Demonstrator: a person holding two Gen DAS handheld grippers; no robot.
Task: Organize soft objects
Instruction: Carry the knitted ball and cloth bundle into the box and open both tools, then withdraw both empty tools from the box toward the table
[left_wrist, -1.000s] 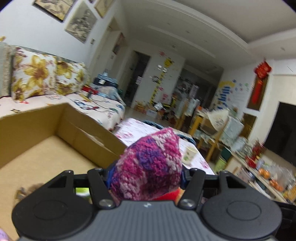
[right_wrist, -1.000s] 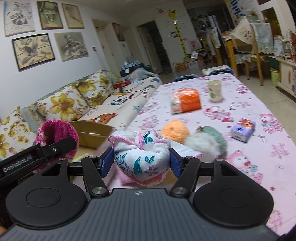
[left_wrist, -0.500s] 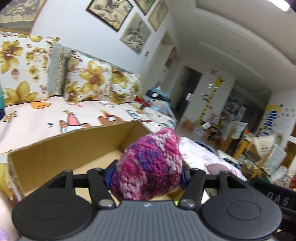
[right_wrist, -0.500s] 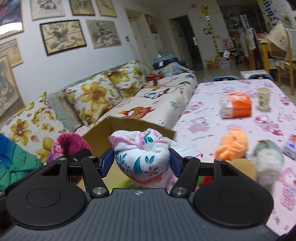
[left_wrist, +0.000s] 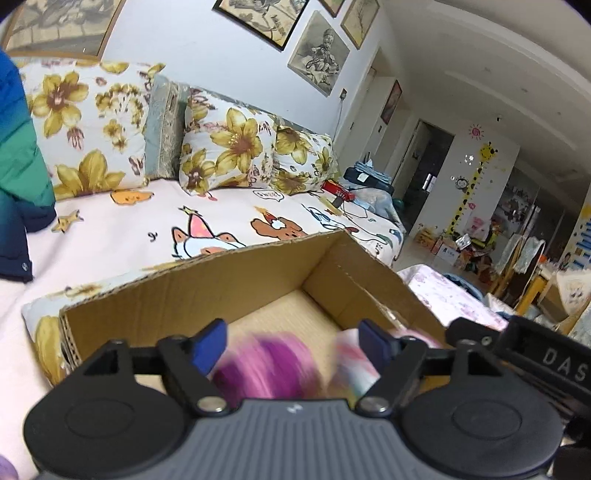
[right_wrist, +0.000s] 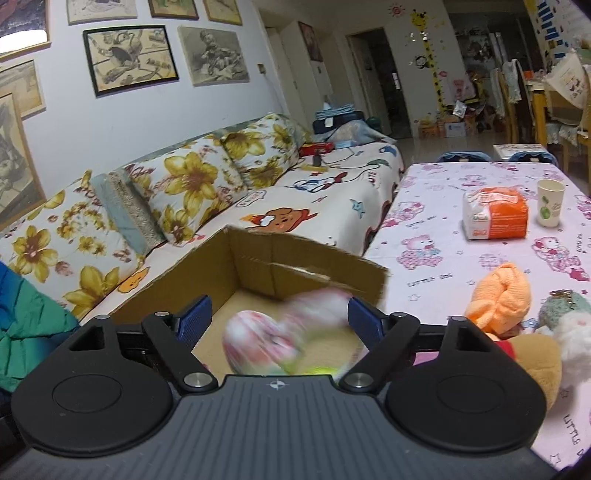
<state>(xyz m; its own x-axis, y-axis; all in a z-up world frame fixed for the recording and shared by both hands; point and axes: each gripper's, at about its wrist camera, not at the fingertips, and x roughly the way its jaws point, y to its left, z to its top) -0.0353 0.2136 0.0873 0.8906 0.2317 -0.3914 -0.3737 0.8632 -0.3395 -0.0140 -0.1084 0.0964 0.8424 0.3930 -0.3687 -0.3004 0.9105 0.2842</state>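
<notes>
Left hand-held gripper (left_wrist: 291, 339): jaws spread wide, holding nothing.
Knitted ball (left_wrist: 266, 369): blurred, magenta-purple, loose between and just below its fingers, over the cardboard box (left_wrist: 207, 280).
Right hand-held gripper (right_wrist: 279, 314): jaws likewise apart, empty.
Rolled cloth (right_wrist: 284, 336): blurred, loose between its fingers, above the box floor.
Worktop (right_wrist: 461, 258): to its right, carrying an orange plush (right_wrist: 498, 295).

Home living room: sofa (right_wrist: 325, 192) with floral cushions (left_wrist: 236, 147), framed pictures (right_wrist: 129, 59) on wall, giraffe height chart (right_wrist: 428, 55), dining table under cartoon tablecloth (right_wrist: 443, 236), paper cup (right_wrist: 550, 202), cluttered dining chairs beyond
</notes>
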